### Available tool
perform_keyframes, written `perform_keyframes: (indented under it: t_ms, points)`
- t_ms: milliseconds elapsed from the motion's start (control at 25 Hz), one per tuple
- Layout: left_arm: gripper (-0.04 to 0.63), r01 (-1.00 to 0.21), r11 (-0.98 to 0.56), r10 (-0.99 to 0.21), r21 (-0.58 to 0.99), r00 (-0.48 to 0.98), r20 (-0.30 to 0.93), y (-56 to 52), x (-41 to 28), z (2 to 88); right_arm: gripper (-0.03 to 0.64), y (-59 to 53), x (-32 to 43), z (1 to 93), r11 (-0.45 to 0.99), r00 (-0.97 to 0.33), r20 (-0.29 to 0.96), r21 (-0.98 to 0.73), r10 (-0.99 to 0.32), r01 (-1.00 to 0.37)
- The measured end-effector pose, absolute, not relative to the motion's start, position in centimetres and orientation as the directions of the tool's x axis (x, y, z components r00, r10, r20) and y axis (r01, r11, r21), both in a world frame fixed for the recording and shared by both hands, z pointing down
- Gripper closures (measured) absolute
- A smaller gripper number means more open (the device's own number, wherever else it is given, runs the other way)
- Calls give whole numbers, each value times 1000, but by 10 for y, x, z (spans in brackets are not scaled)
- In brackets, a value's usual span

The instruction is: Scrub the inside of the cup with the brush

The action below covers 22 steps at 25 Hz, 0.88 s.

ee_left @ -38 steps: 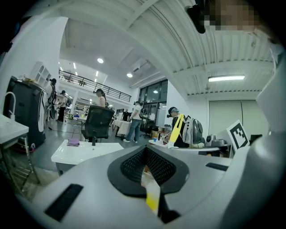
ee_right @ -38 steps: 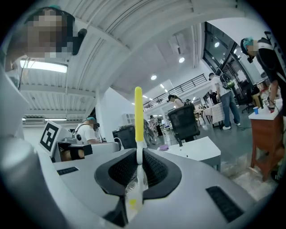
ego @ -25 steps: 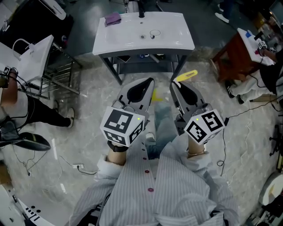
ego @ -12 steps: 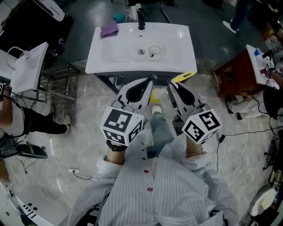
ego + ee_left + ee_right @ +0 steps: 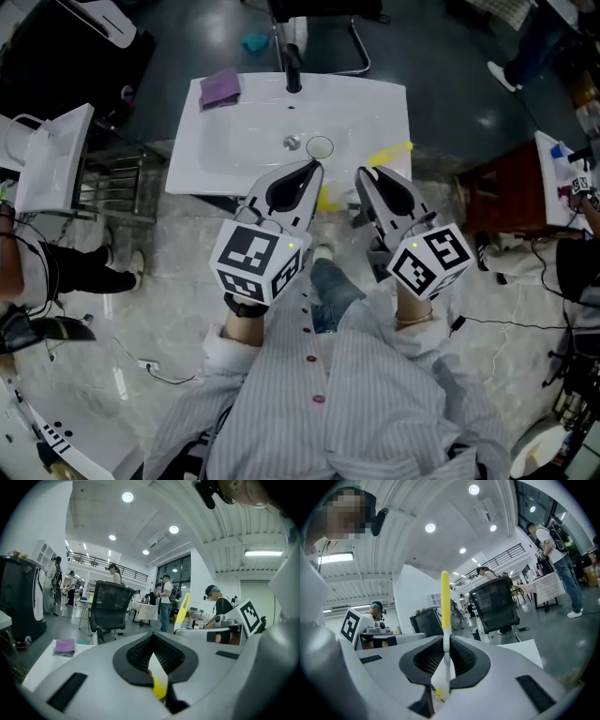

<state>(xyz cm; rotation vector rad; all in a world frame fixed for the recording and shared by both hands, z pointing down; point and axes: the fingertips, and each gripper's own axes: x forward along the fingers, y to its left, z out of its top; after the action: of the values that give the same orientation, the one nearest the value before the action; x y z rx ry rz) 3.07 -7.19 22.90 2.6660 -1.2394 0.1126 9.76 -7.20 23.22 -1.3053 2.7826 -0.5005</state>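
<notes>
My right gripper (image 5: 366, 178) is shut on the brush (image 5: 390, 153); its yellow handle sticks out past the jaws over the front right of the white sink (image 5: 216, 141). In the right gripper view the handle (image 5: 445, 597) rises straight from the closed jaws. My left gripper (image 5: 312, 171) is shut on a thin pale thing with yellow on it (image 5: 158, 682), apparently the cup's wall. A yellow patch of it (image 5: 326, 198) shows beside the left jaws in the head view. Both grippers sit side by side at the sink's front edge.
A purple cloth (image 5: 220, 87) lies on the sink's back left corner, near the dark faucet (image 5: 292, 67). The drain (image 5: 292, 142) is mid-basin. A metal rack (image 5: 112, 187) stands left, a red-brown table (image 5: 502, 192) right, a black office chair (image 5: 110, 606) beyond the sink. People stand around.
The sink has come closer: both grippers have moved forward from over the floor to its front edge. Neither grip has changed.
</notes>
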Motion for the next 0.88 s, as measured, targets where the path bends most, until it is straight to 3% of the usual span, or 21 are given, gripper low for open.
perform_keyframes:
  t_ms: [320, 880]
  points:
    - [586, -777, -611, -759, 153, 629, 166, -134, 49, 241, 558, -134, 120, 237, 606, -658, 112, -300, -745, -737]
    - [587, -771, -613, -729, 173, 636, 253, -185, 24, 271, 558, -193, 115, 244, 553, -618, 149, -319, -772, -769]
